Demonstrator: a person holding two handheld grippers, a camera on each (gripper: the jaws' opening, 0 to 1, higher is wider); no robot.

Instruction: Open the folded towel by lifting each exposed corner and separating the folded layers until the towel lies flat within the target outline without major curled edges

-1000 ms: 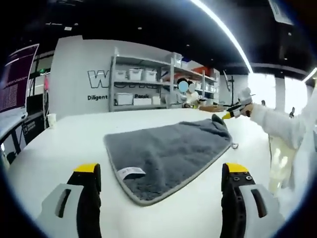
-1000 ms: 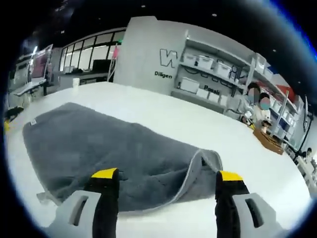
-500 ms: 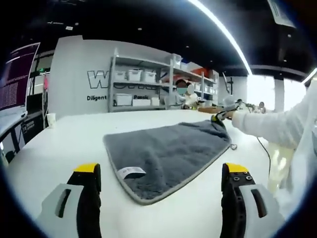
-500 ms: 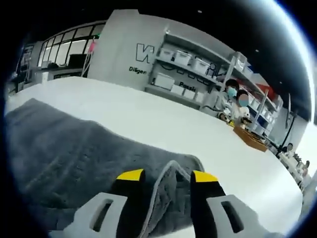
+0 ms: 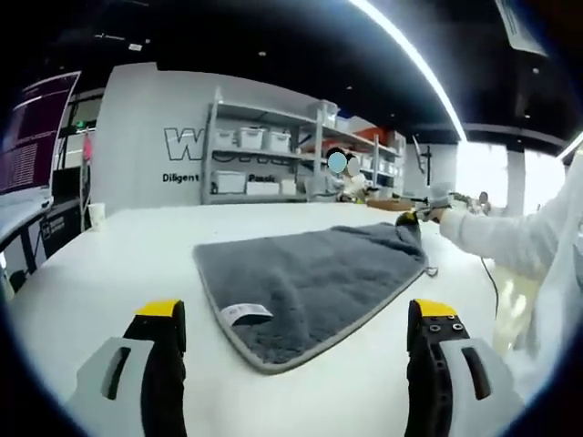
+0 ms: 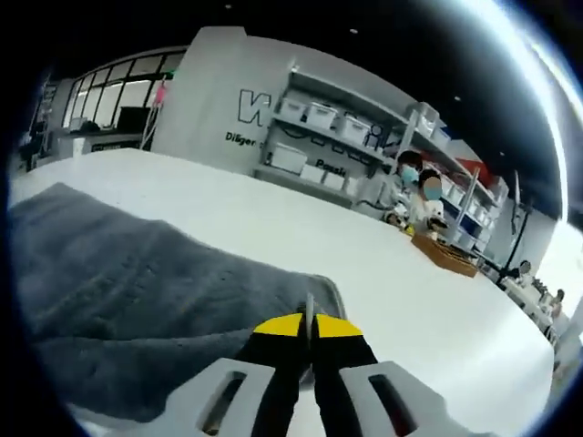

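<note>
Our right gripper [image 6: 310,325] has closed its jaws on the grey towel's [image 6: 118,282] far corner, previously just straddled.

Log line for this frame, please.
right gripper: shut on towel corner | left gripper: open, idle | towel: folded on table

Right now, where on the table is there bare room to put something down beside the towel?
Bare white table lies left of the grey towel, up to a small cup. More is free beyond the towel's far edge, toward the shelves. It is crowded at the far corner, where the right tongs pinch the towel.
</note>
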